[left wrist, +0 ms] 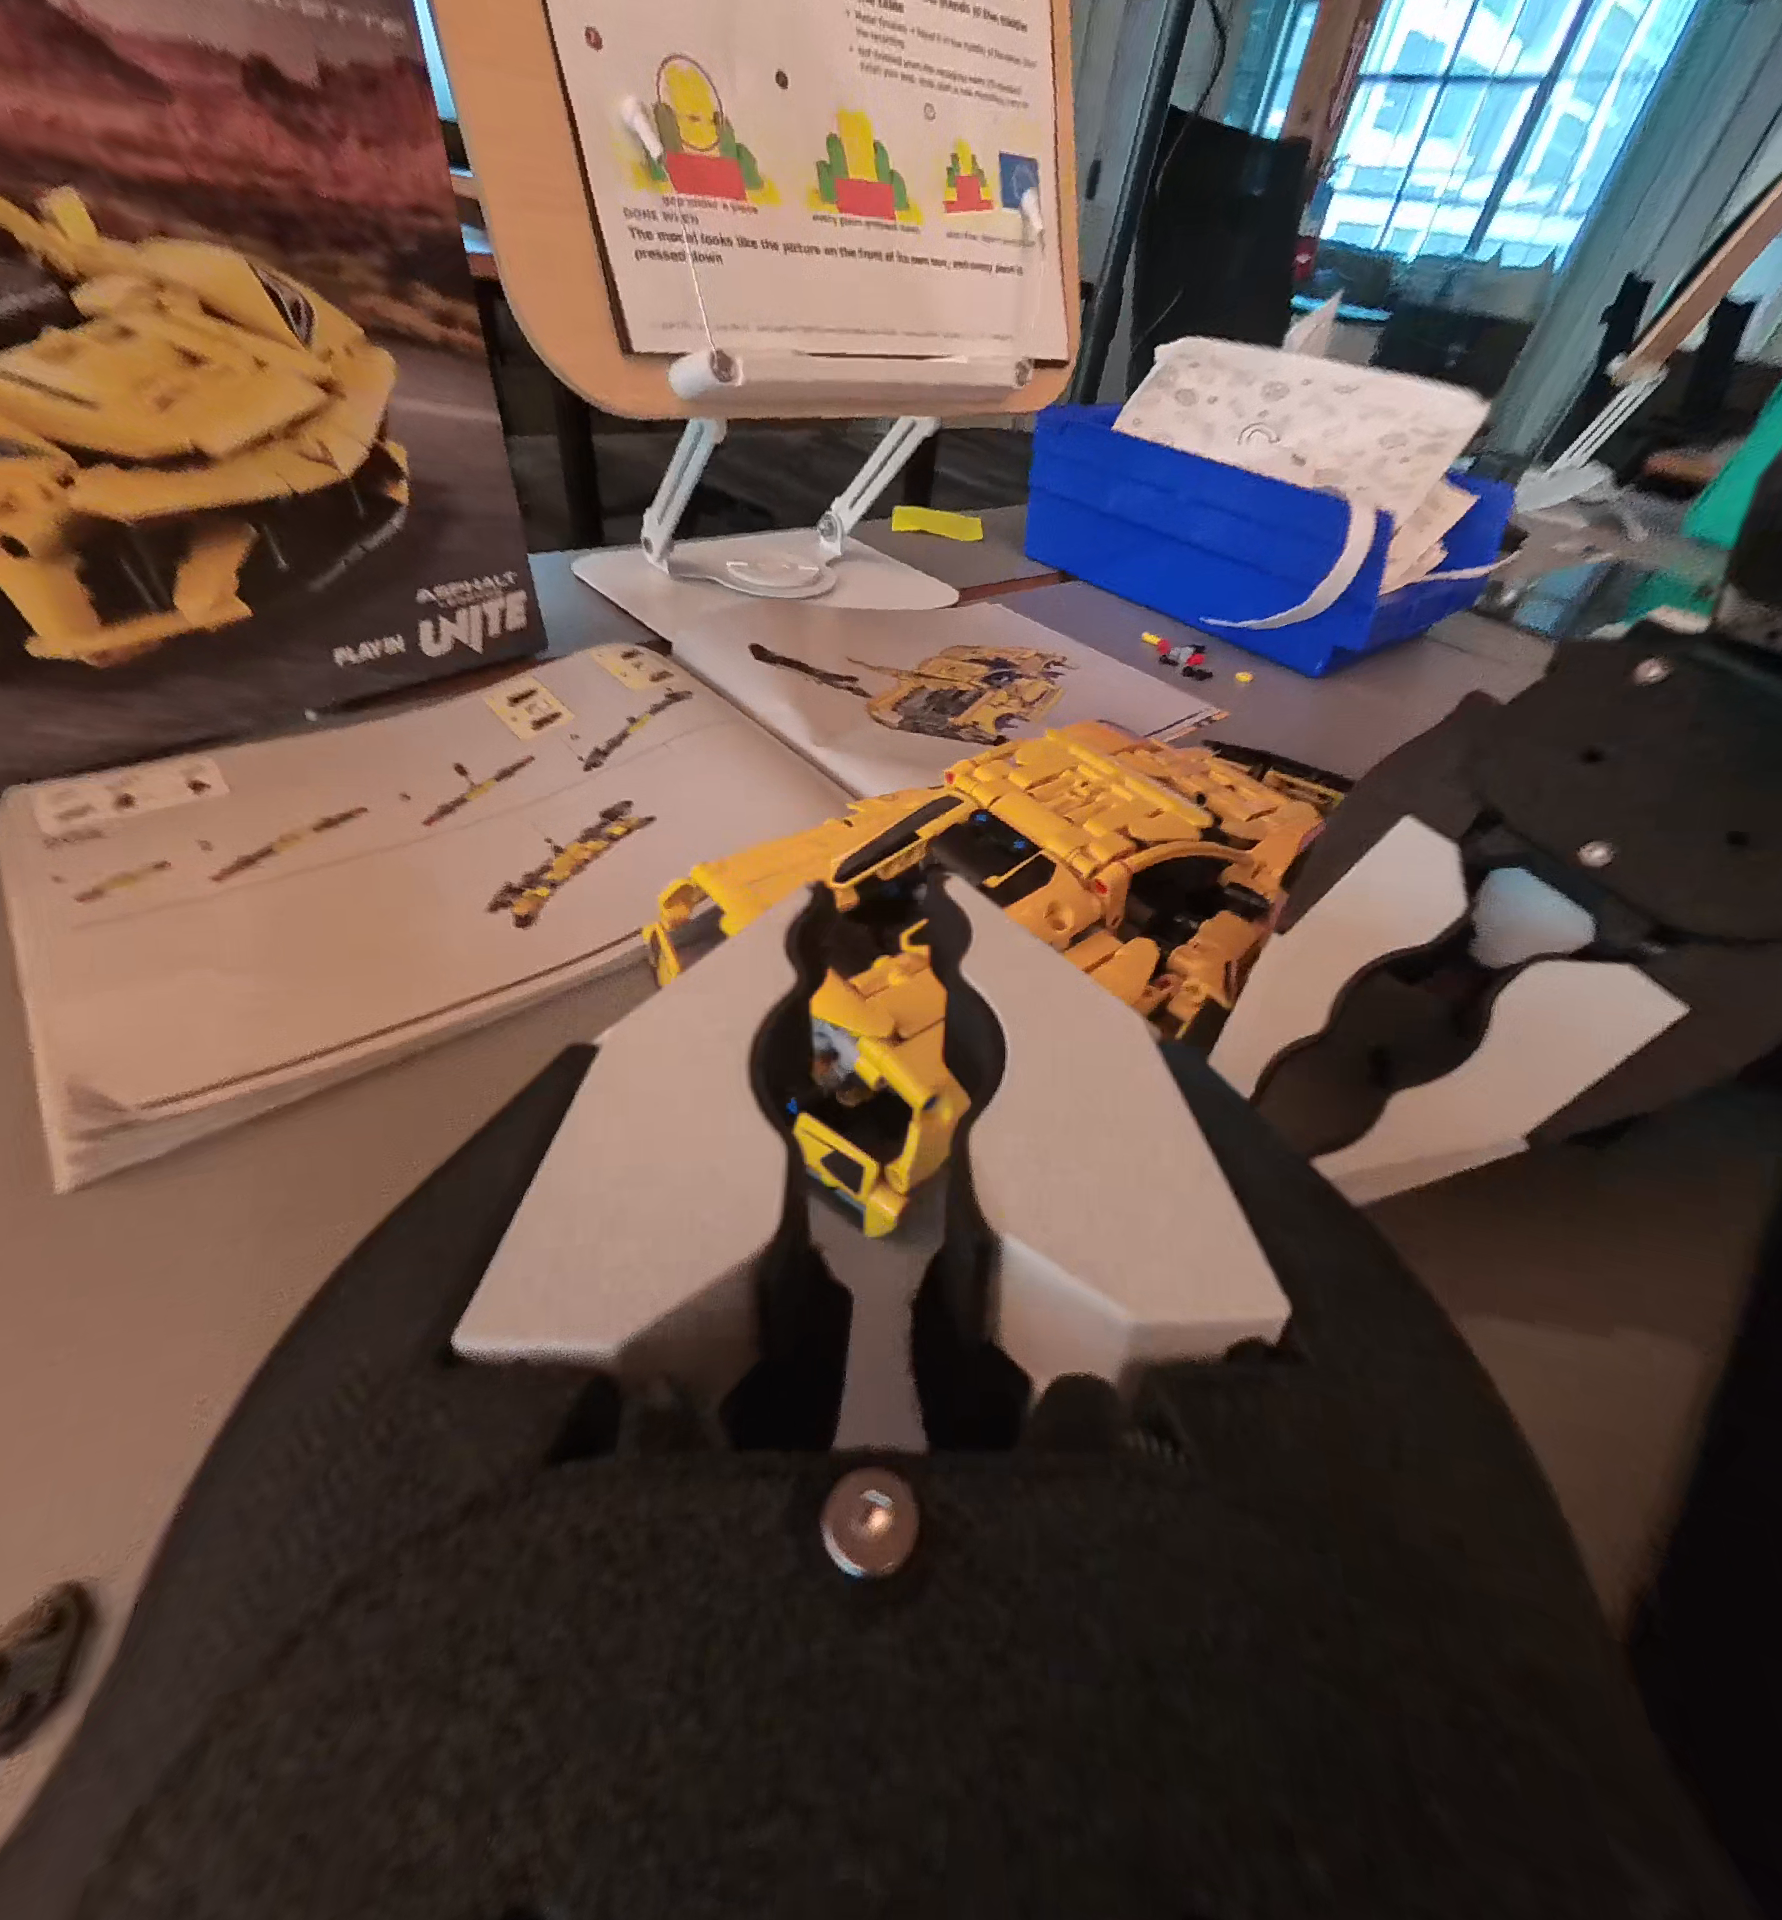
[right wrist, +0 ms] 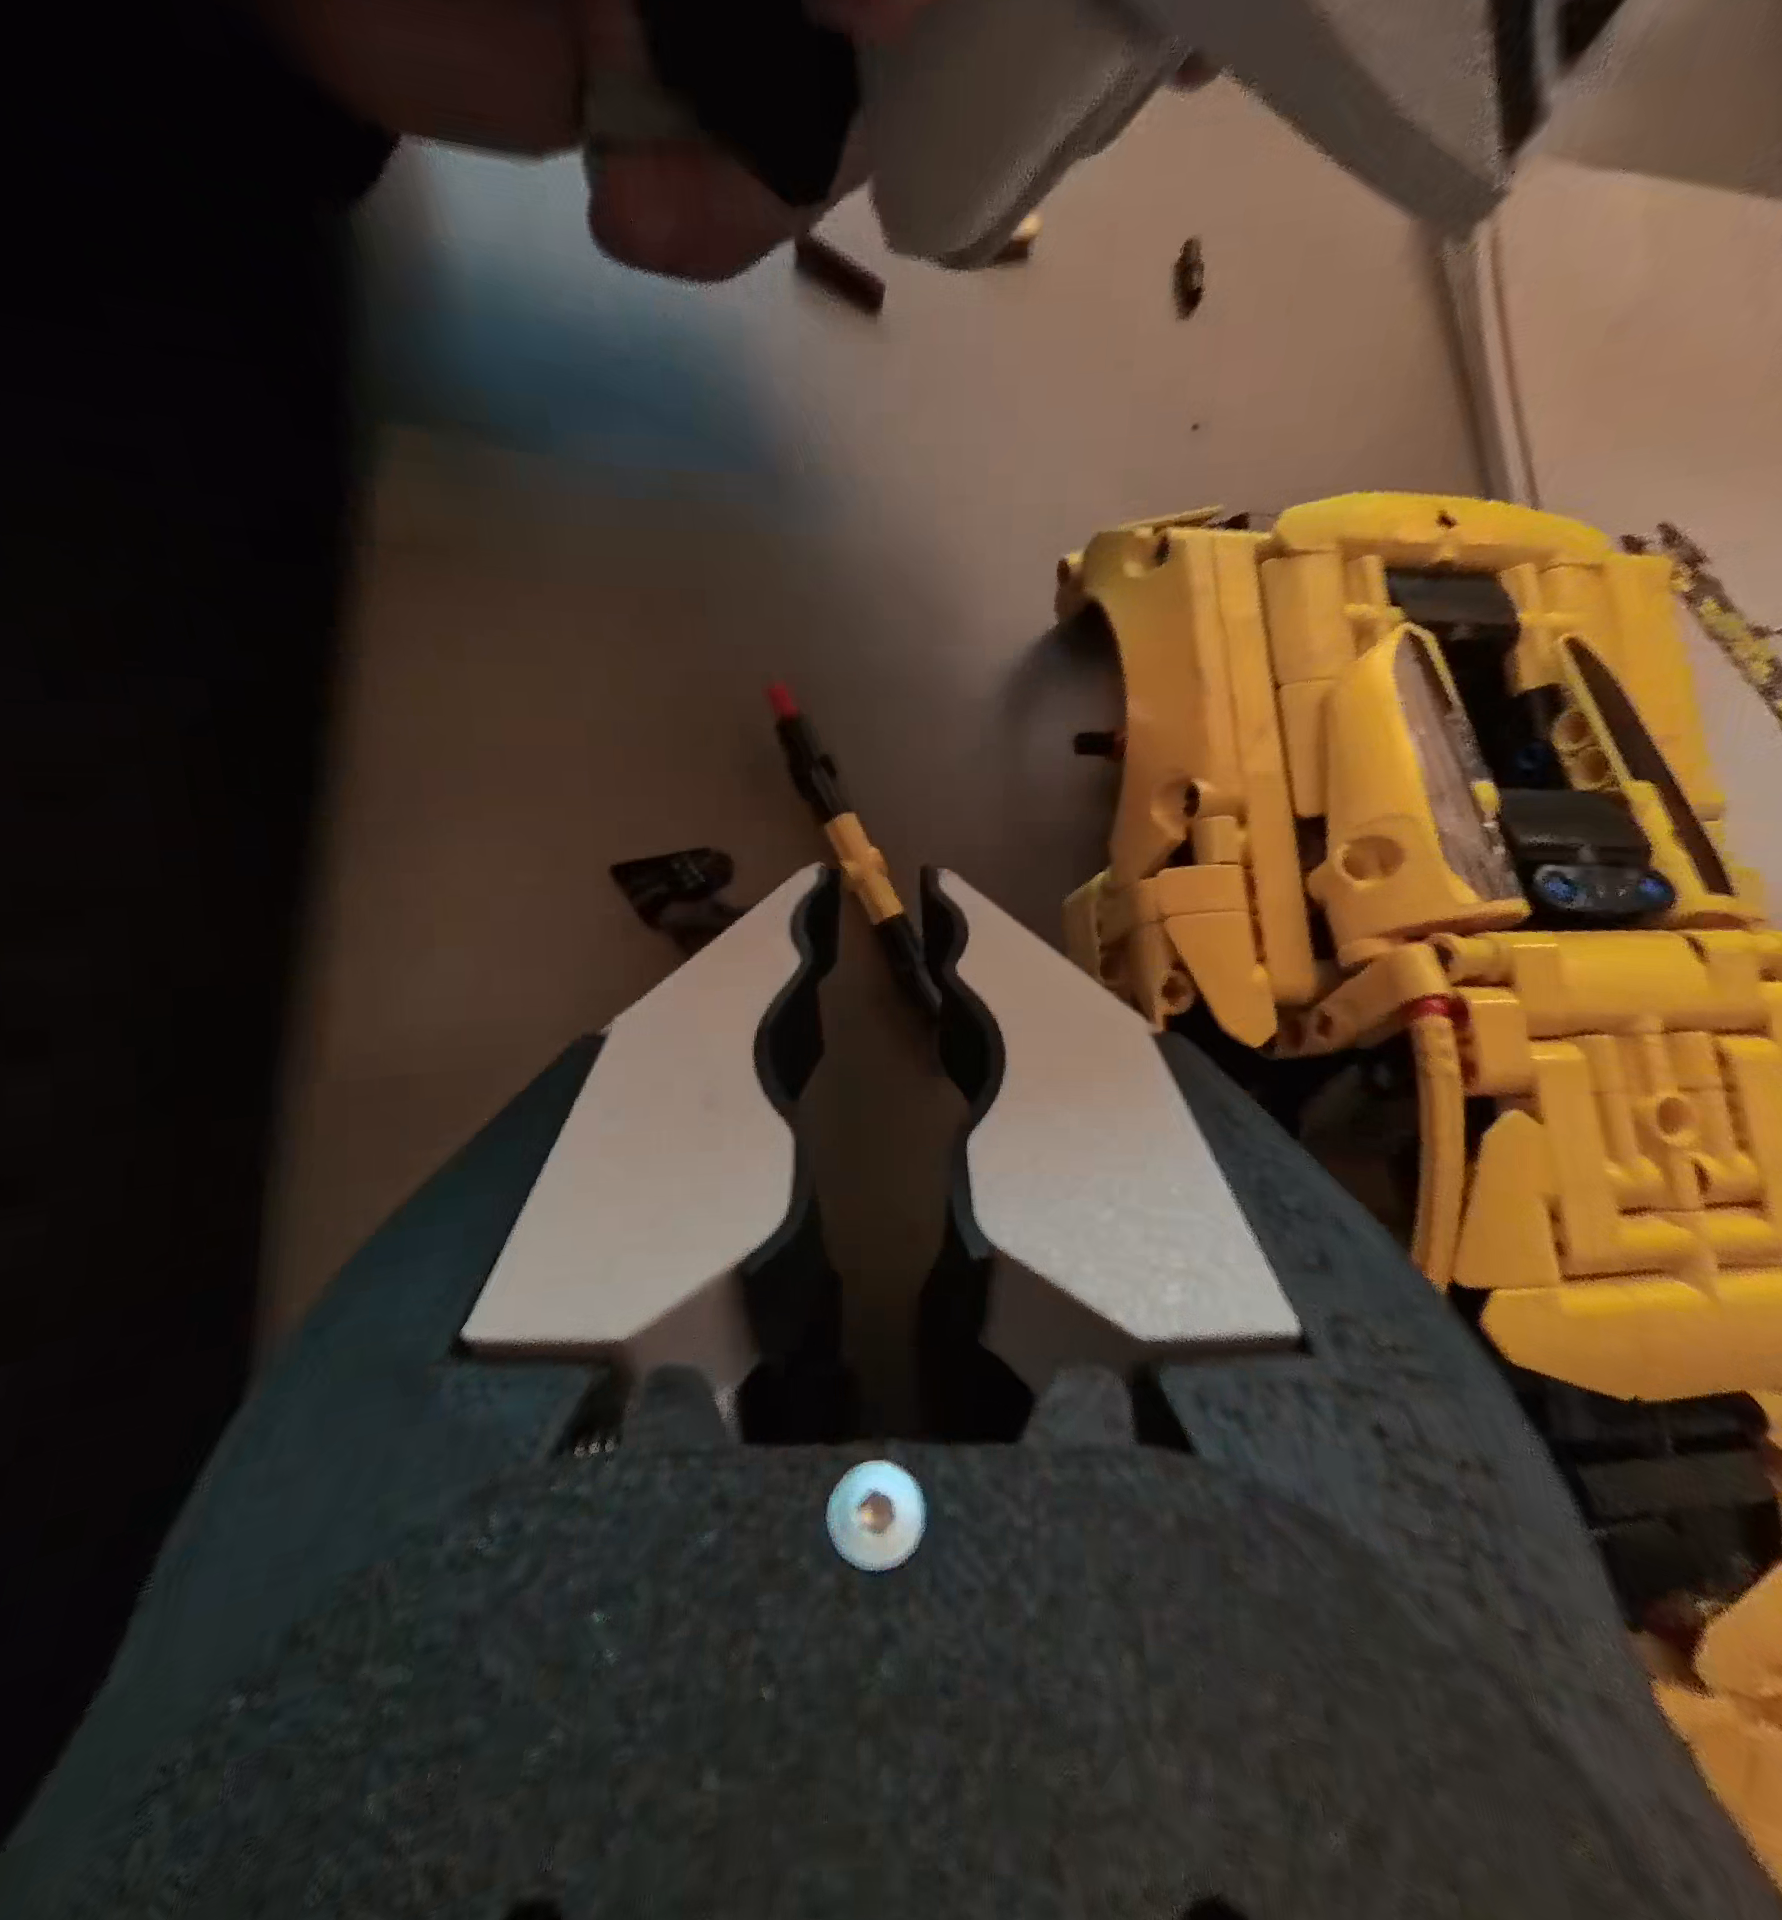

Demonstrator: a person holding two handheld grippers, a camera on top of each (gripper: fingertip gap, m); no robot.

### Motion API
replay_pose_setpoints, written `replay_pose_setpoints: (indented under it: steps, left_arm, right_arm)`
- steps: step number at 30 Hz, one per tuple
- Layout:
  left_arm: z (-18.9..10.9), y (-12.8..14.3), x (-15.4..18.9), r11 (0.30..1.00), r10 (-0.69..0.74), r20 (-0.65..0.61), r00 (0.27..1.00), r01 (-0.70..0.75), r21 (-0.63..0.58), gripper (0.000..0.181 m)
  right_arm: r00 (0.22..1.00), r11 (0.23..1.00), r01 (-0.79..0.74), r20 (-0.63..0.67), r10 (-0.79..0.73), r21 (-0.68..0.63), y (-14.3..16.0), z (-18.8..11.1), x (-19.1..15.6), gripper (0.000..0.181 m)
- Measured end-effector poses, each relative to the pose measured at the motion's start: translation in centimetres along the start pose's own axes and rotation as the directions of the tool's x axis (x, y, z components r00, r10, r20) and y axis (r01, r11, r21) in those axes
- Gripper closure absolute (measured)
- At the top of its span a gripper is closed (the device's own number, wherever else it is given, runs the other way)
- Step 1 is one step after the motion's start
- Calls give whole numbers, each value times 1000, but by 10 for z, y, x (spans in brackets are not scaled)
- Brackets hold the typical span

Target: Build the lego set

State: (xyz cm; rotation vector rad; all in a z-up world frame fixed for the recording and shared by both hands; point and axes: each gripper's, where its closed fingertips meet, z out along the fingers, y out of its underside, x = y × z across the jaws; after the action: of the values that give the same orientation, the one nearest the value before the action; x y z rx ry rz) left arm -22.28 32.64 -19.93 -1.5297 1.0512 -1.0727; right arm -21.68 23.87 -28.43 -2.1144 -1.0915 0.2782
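A grey table (left wrist: 191, 1299) fills the foreground, its top pale and matte under soft indoor light. At its far edge stands a wooden document stand (left wrist: 762, 208) on white folding legs, a printed sheet clipped to its face. Right of the stand sits a blue plastic bin (left wrist: 1209, 530) stuffed with white patterned paper. A strip of yellow tape (left wrist: 936, 523) lies on the table between the stand and the bin. Behind the bin, well back, large gridded windows (left wrist: 1489, 114) let in cool daylight. A dark upright post (left wrist: 1141, 208) rises just right of the stand.
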Motion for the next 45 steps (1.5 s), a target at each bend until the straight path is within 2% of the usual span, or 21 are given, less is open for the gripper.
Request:
replay_pose_setpoints:
  steps: [3, 6, 14, 18, 22, 25, 27, 29, 33, 38, 45]
  left_arm:
    - [-3, -4, -3, 996, -88, -22, 996, 89, 26, 163]
    - [-5, -7, -4, 988, -145, -46, 988, 147, 44, 163]
    - [-2, -1, 1, 990, -142, -62, 988, 143, 11, 163]
    - [-1, 3, -4, 977, -214, -56, 975, 214, 4, 157]
    - [-12, -27, -21, 938, -301, 16, 954, 293, 186, 148]
    - [-2, -28, 7, 949, -261, -47, 964, 265, 173, 148]
    - [8, -24, 32, 949, -269, -149, 952, 288, 126, 148]
    - [14, -16, 45, 957, -263, -200, 944, 281, 68, 148]
    - [16, -10, 53, 952, -292, -245, 925, 305, 20, 148]
    - [14, -16, 52, 924, -354, -290, 889, 380, 39, 150]
    - [11, -18, 64, 910, -378, -378, 845, 414, 15, 172]
  right_arm:
    - [998, 999, -47, 33, 47, -1, 1, 3, 0, 164]
    - [1000, 999, 9, 9, -8, -49, 9, 10, 0, 165]
    - [993, 988, 110, -36, -115, -107, 11, 12, 0, 173]
    - [979, 992, 120, -172, -112, 36, -18, -7, 19, 173]
    - [929, 964, 31, -364, 69, 264, -52, -40, 54, 174]
    - [866, 943, 68, -489, 107, 327, -64, -60, 70, 174]
    - [837, 944, 149, -545, 39, 295, -68, -64, 68, 174]
    - [811, 945, 216, -585, -33, 247, -70, -65, 65, 174]
    - [763, 939, 303, -631, -138, 162, -68, -66, 65, 174]
    - [747, 924, 350, -640, -177, 152, -72, -65, 61, 174]
    - [710, 896, 430, -655, -260, 110, -75, -63, 54, 174]
